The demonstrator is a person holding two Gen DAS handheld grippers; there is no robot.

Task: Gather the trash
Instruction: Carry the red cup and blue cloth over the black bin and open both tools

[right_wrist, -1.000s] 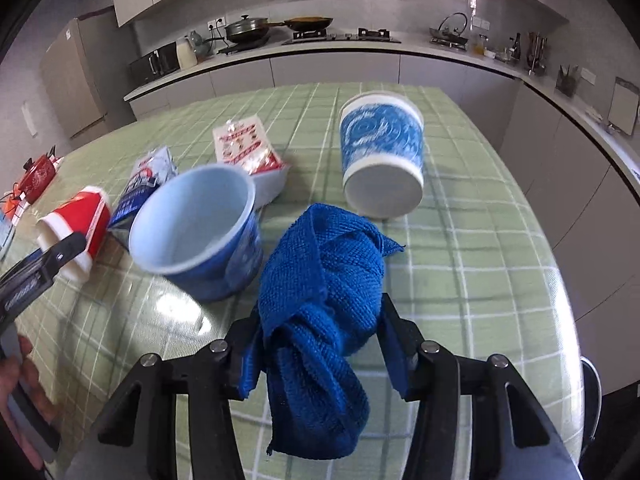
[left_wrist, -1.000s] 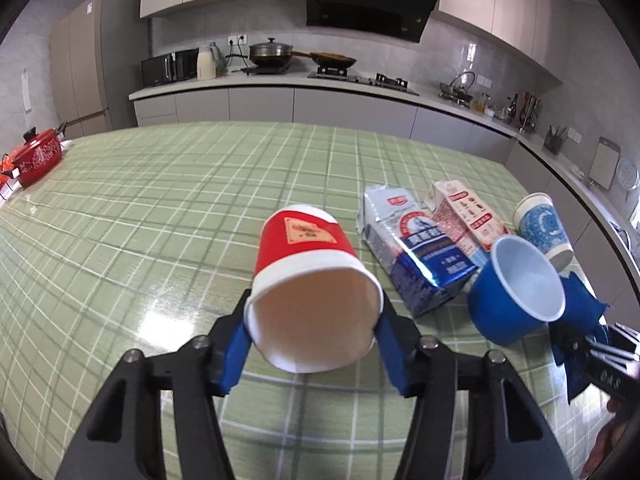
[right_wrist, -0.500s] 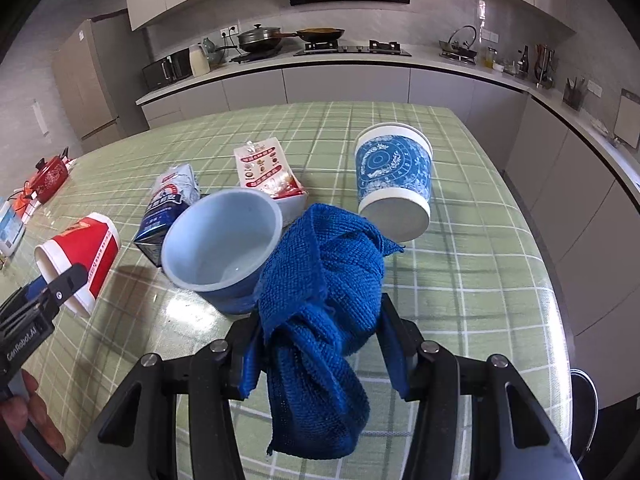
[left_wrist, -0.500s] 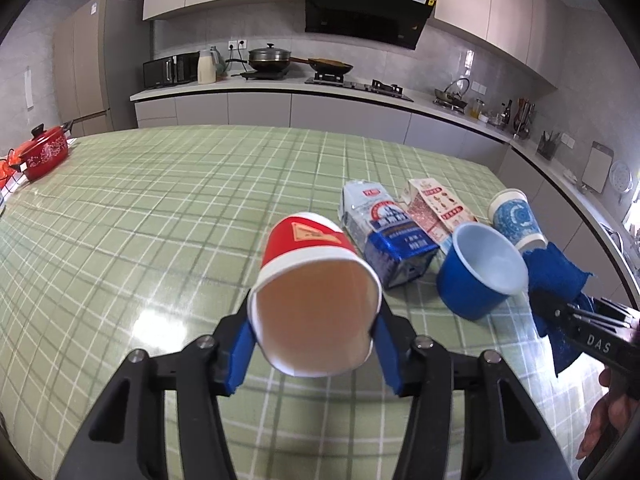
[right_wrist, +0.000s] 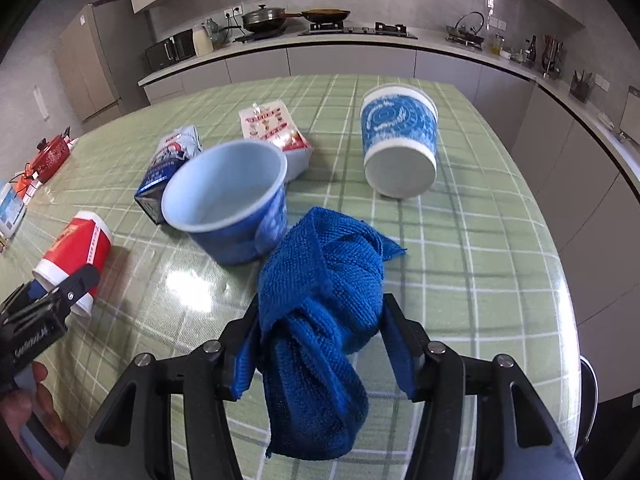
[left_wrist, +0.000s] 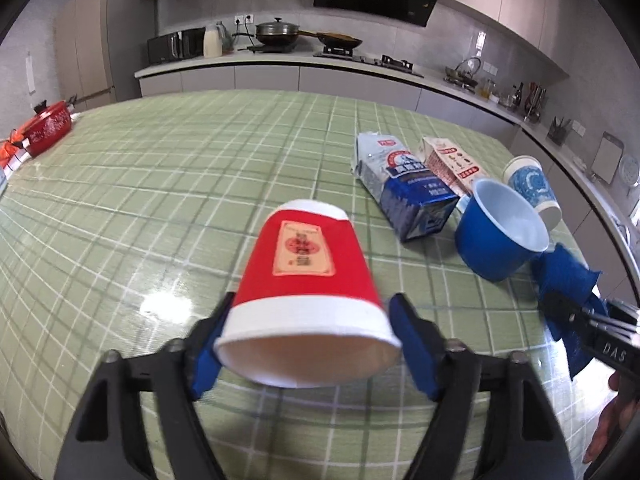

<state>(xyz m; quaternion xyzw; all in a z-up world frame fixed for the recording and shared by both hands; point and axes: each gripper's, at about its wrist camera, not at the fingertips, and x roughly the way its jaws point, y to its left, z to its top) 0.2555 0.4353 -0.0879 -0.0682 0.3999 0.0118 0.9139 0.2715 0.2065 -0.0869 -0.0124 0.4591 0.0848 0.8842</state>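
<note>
My left gripper is shut on a red paper cup, held by its rim with the base pointing away, above the green checked table; the red paper cup also shows in the right wrist view. My right gripper is shut on a bunched blue cloth, which also shows at the right edge of the left wrist view. On the table lie a blue bowl, a blue-and-white carton, a red-and-white carton and a blue patterned paper cup.
A red pot stands at the table's far left edge. A kitchen counter with a stove and pans runs along the back wall. The table's right edge drops off near the right gripper.
The left gripper has lifted and tilted the red cup, so its open mouth now faces down toward me. The right gripper with the cloth has drawn back a little from the blue bowl.
</note>
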